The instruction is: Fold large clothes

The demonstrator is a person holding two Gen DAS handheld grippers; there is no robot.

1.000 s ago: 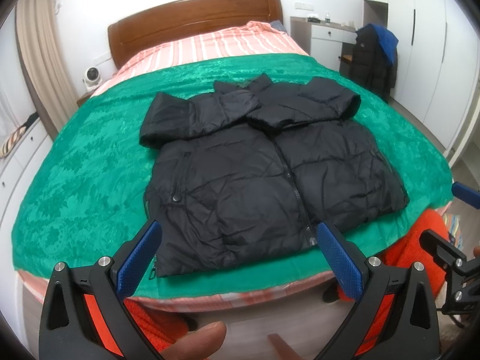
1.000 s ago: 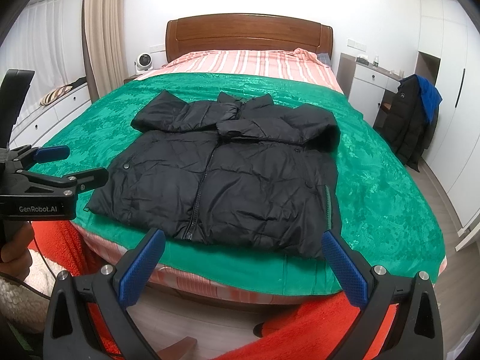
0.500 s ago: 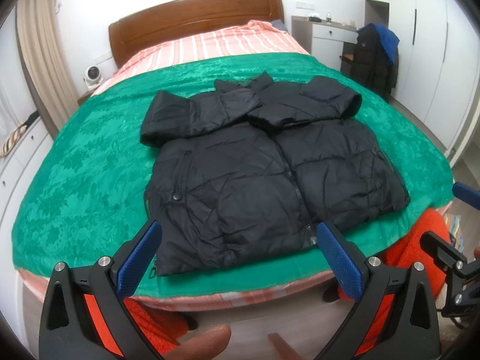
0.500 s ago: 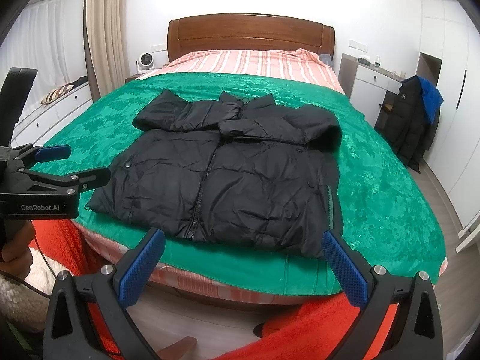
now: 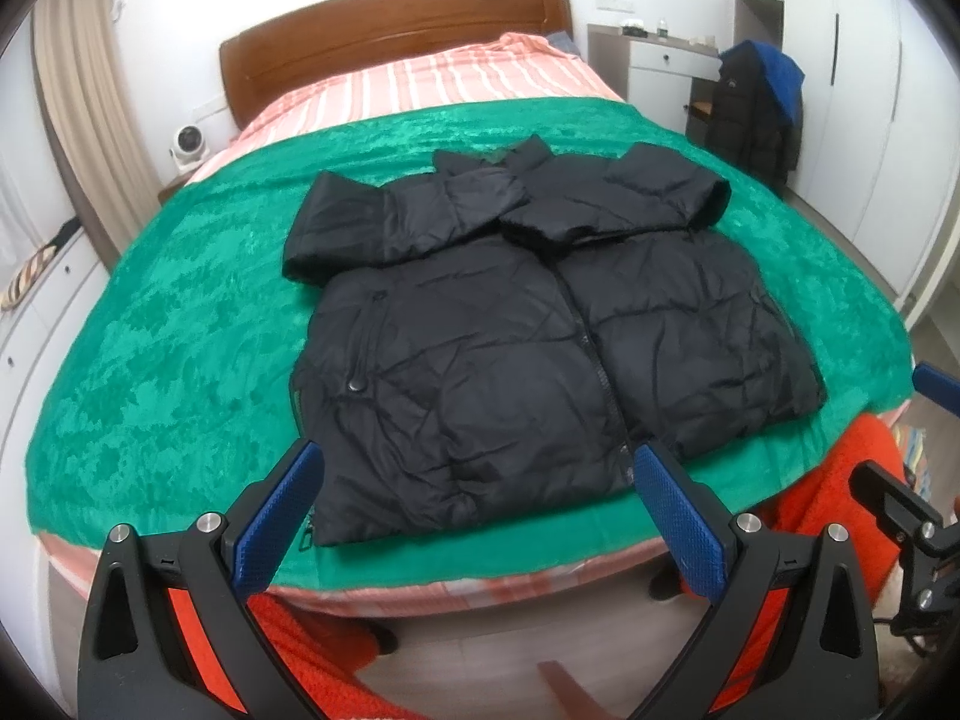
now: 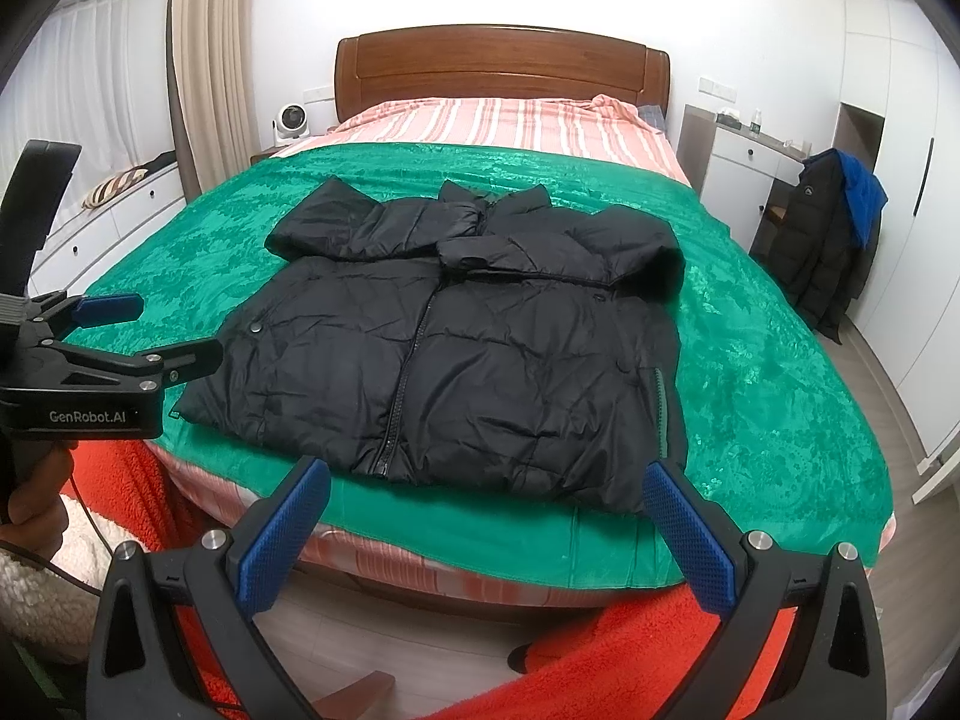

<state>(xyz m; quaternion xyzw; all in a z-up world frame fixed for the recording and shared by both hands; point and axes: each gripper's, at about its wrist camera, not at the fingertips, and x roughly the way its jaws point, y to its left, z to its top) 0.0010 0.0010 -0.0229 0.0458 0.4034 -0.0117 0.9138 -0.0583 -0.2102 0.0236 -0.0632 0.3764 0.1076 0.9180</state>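
Your left gripper is at the bottom of its frame with fingers spread wide, holding nothing. In frame center the black jacket lies flat on the green blanket, zipped, both sleeves folded across the chest. Your right gripper also has fingers spread, short of the jacket's hem.

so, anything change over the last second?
Nothing visibly changed. Both grippers, left and right, stay open and empty short of the bed; the black jacket lies flat with its sleeves folded across the chest, as before.
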